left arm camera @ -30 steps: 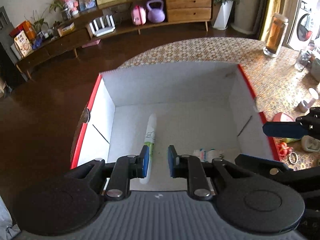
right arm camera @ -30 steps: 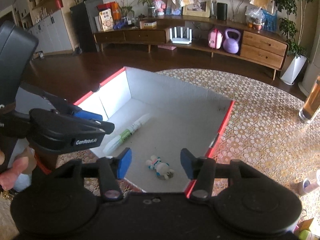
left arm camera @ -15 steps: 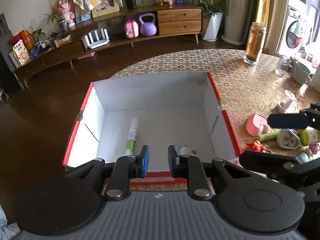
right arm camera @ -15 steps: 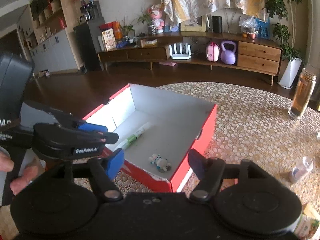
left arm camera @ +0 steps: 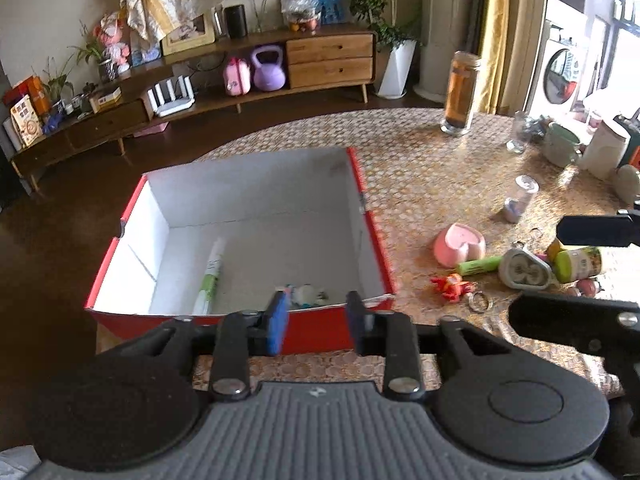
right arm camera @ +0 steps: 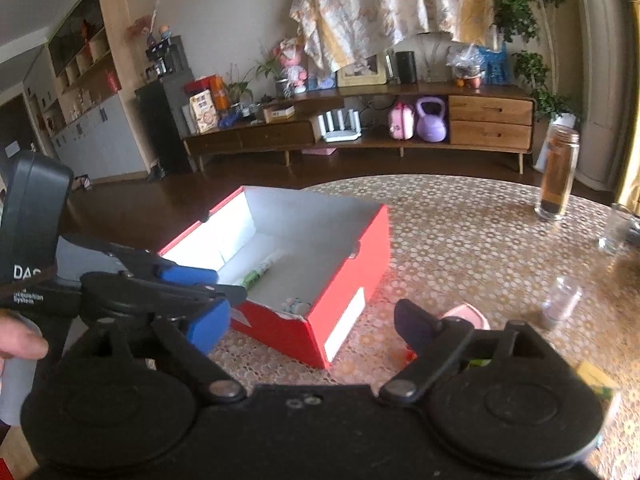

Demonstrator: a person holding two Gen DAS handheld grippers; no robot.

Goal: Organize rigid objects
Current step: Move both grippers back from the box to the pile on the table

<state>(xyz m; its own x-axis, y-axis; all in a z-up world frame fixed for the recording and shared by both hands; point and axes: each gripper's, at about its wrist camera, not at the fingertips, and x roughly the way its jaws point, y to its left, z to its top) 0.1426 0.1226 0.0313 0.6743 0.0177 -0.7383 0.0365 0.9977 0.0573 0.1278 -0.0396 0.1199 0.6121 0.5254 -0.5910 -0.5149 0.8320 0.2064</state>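
Left gripper (left arm camera: 316, 322): jaws just parted, nothing held. Right gripper (right arm camera: 308, 326): jaws just widened, nothing held. Red box (left arm camera: 376, 236) is seen ahead on the table (left arm camera: 440, 184); tube (left arm camera: 210, 276) and small toy (left arm camera: 306, 294) are lying inside.

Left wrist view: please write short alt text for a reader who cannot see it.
An open red box on a patterned table holds a white-green tube and a small toy. The empty left gripper hovers before it; more small items lie right.
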